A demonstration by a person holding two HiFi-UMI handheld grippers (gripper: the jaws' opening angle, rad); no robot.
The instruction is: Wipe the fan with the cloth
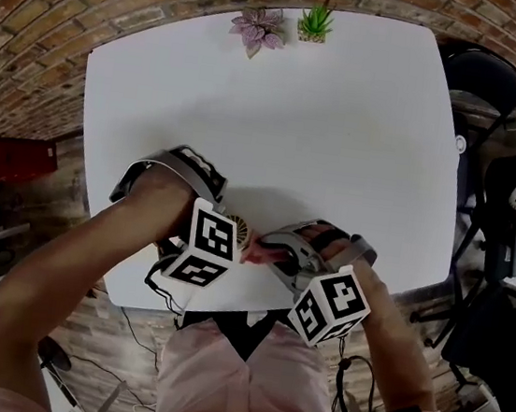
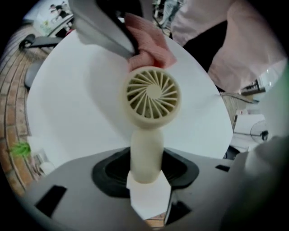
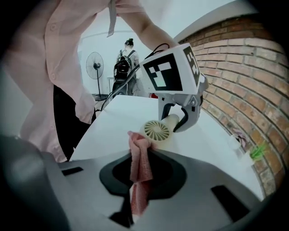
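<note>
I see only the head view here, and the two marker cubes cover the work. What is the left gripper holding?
Observer: The left gripper is shut on the handle of a cream hand fan.
Operator: And the other one?
Observer: The right gripper pinches a pink cloth.
Operator: Does the cloth touch the fan?
Observer: Yes, in the left gripper view its bunched end lies against the rim of the fan's grille.

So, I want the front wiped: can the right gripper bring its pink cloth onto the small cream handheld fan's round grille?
Probably yes. The right gripper holds the pink cloth beside the round grille; the left gripper grips the cream fan only by its handle, leaving the grille uncovered.
</note>
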